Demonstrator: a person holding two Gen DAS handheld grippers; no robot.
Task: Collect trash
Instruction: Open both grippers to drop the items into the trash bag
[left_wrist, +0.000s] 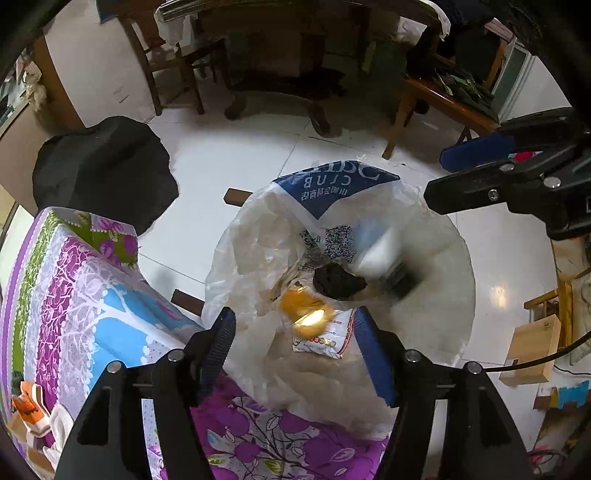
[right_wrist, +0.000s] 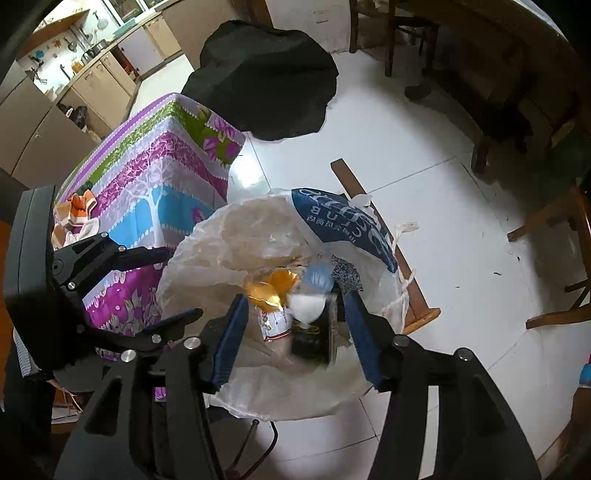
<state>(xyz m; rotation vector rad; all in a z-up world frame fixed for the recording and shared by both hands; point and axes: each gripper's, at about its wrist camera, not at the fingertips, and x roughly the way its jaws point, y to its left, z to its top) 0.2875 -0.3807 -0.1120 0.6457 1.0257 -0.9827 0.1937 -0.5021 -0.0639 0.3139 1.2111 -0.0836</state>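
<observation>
A white plastic trash bag (left_wrist: 424, 314) with a blue printed panel stands open on the floor beside the table; it also shows in the right wrist view (right_wrist: 258, 384). Inside lie a shiny orange wrapper (left_wrist: 306, 306), a white printed packet (left_wrist: 325, 341), a dark lump (left_wrist: 338, 280) and a blurred white and dark item (left_wrist: 384, 262), which also shows in the right wrist view (right_wrist: 310, 317). My left gripper (left_wrist: 295, 354) is open over the bag's near rim, empty. My right gripper (right_wrist: 295, 328) is open above the bag's mouth, nothing between its jaws.
A table with a purple floral cloth (left_wrist: 74, 295) stands left of the bag. A black bag (left_wrist: 107, 170) lies on the white tile floor behind it. Wooden chairs (left_wrist: 436, 99) and a dark table stand at the back. A wooden box (left_wrist: 532, 350) sits at right.
</observation>
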